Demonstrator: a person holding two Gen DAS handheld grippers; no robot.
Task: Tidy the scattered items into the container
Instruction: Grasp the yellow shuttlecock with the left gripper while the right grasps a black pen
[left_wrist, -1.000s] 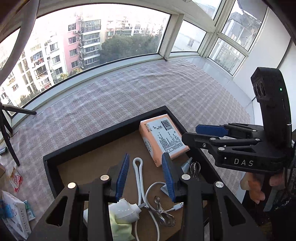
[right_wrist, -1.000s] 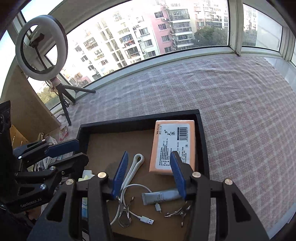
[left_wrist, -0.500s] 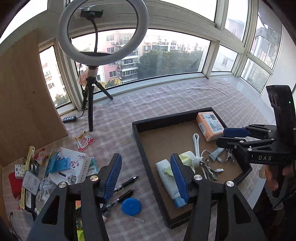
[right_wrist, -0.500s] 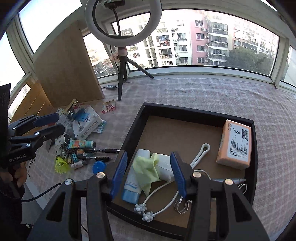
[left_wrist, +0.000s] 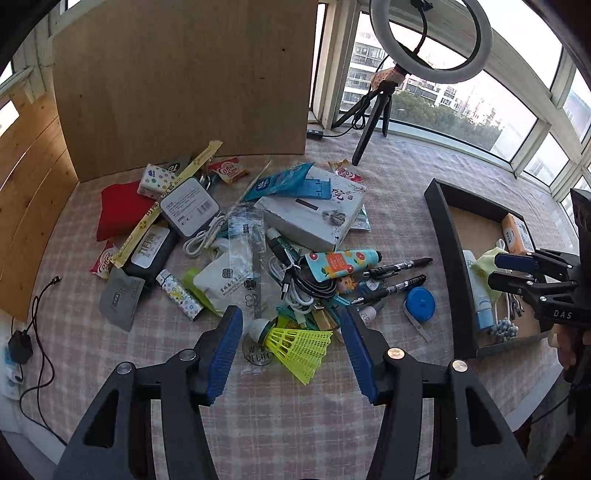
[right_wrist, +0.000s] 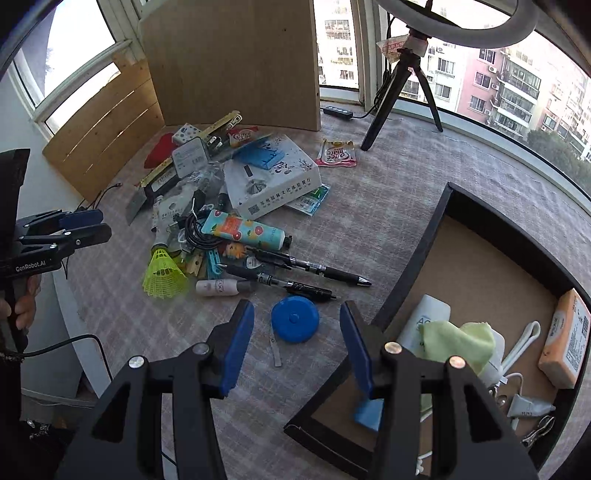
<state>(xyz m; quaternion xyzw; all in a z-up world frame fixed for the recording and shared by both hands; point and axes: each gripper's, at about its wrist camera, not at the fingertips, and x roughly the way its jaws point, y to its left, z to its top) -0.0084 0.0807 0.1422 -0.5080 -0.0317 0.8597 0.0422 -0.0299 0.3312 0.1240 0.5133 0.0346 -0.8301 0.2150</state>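
Progress of the tidying task, seen from both wrist cameras. The black rectangular container with a brown cardboard floor (right_wrist: 439, 221) sits on the checked cloth of the bench (right_wrist: 388, 192), to the right of the clutter. It already holds a few things: an orange wrapped packet (right_wrist: 565, 343), a pale green cloth (right_wrist: 458, 341) lying over a white tube, a white cable, a small grey tube and a metal clip.

Most of the work is judged still to be done. The main heap (left_wrist: 258, 236) lies outside the container, near a wooden board: a white printed box (left_wrist: 310, 214), a tube with a citrus print (right_wrist: 245, 229), two black pens (right_wrist: 295, 273), a coil of black cable, a red pouch (left_wrist: 120, 210), a grey flat case, sachets and a lighter.

The left gripper (left_wrist: 291, 343) has its jaws spread and empty, hovering just short of the neon-yellow plastic shuttlecock (left_wrist: 299, 343), which lies at the near edge of the heap. The right gripper (right_wrist: 297, 343) likewise has its jaws spread and empty; the round blue tape measure (right_wrist: 294, 319) lies between them on the cloth, apart from the heap and near the container wall.

Obstacles: the heap is layered and tangled, so cables and wrappers may drag neighbours along. A ring light on a tripod (left_wrist: 373, 118) stands behind, well apart.
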